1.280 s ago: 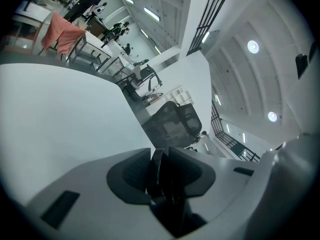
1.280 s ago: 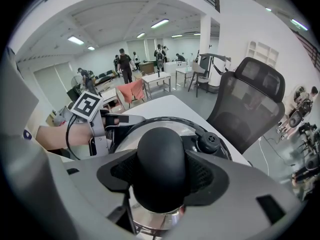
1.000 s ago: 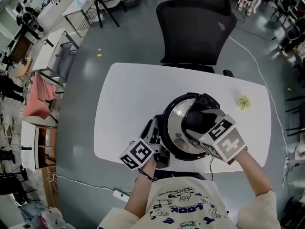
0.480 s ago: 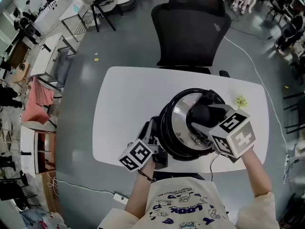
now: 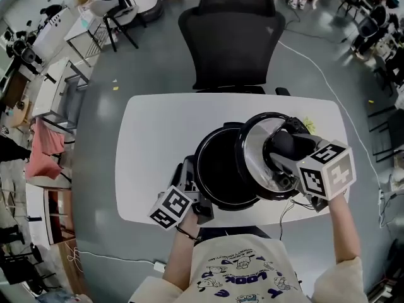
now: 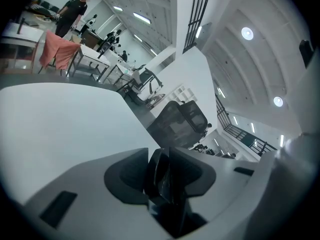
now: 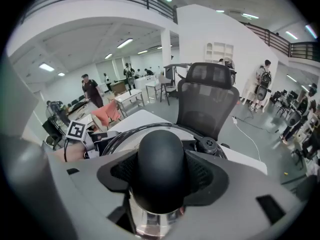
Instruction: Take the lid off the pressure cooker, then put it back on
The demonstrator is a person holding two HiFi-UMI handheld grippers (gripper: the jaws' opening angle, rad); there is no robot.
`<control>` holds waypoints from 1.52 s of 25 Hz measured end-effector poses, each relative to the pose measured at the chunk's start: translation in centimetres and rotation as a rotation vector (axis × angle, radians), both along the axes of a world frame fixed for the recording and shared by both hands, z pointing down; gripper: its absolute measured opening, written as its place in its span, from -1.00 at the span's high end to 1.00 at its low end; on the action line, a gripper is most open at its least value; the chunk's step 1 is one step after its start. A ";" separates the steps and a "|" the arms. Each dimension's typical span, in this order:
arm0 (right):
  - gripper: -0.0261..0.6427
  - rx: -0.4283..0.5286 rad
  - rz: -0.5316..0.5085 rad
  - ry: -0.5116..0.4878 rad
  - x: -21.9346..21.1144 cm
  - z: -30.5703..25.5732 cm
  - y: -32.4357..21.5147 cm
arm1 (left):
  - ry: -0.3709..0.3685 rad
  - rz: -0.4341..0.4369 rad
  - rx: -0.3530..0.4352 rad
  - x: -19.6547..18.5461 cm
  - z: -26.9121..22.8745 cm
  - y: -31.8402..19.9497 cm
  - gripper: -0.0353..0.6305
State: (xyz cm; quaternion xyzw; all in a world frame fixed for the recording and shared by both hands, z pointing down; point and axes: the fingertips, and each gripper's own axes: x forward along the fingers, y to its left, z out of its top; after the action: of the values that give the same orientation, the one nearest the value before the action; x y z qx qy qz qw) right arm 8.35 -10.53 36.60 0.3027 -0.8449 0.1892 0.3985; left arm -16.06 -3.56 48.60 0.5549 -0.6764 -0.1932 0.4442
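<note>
Pressure cooker lid [image 5: 260, 137]: off the pot, tilted, overlapping the pot's right rim as seen from the head view. Its black knob [image 7: 160, 169] is clamped between the jaws of the right gripper [image 5: 285, 147].
Pot [image 5: 218, 169]: uncovered, dark inside, standing on the white table [image 5: 158, 131] near its front edge.
Left gripper [image 5: 191, 185]: jaws closed on the pot's side handle [image 6: 161, 174].

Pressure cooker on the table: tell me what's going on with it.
A person works it with two hand-held grippers. The right gripper is clamped on the lid's black knob and holds the lid, tilted, off to the right of the pot. The pot stands open on the white table. The left gripper grips the pot's side handle.
</note>
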 end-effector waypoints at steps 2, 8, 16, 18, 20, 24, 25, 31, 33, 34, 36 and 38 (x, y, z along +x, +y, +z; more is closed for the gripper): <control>0.04 0.000 0.050 -0.004 2.0 0.1 -0.1 | -0.010 -0.003 -0.006 0.1 0.0 0.0 0.50; 0.04 -0.003 0.179 0.000 8.3 0.4 -0.1 | -0.024 -0.017 -0.015 0.7 0.0 0.0 0.49; 0.04 -0.016 0.309 -0.005 15.6 1.5 0.0 | -0.038 -0.036 -0.021 1.8 0.2 -0.7 0.48; 0.04 -0.021 0.335 -0.005 16.9 1.9 0.2 | -0.042 -0.039 -0.021 1.9 0.2 -0.8 0.48; 0.04 -0.025 0.358 -0.005 18.2 2.4 0.4 | -0.047 -0.043 -0.022 2.0 0.2 -0.8 0.47; 0.04 -0.044 0.402 0.001 20.7 3.6 0.9 | -0.053 -0.045 -0.028 2.5 0.2 -0.9 0.47; 0.04 -0.050 0.414 0.003 21.1 3.9 1.0 | -0.055 -0.046 -0.030 2.6 0.2 -1.0 0.47; 0.04 -0.077 0.465 0.012 22.7 6.4 1.7 | -0.060 -0.049 -0.032 2.6 0.3 -1.2 0.47; 0.04 -0.085 0.466 0.007 22.9 7.6 1.8 | -0.059 -0.048 -0.033 2.7 0.5 -1.4 0.47; 0.04 -0.090 0.466 0.003 22.9 8.2 1.8 | -0.059 -0.047 -0.033 2.8 0.5 -1.4 0.47; 0.04 -0.098 0.475 0.003 23.0 9.2 1.8 | -0.061 -0.047 -0.034 2.9 0.5 -1.6 0.47; 0.04 -0.106 0.482 0.010 23.1 10.1 1.8 | -0.061 -0.047 -0.035 3.0 0.5 -1.6 0.47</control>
State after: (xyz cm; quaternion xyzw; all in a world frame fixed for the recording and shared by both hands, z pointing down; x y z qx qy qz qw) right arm 31.40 -8.70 46.75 0.4753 -0.7351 0.3213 0.3612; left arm -13.10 -5.13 49.05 0.5366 -0.7059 -0.1745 0.4282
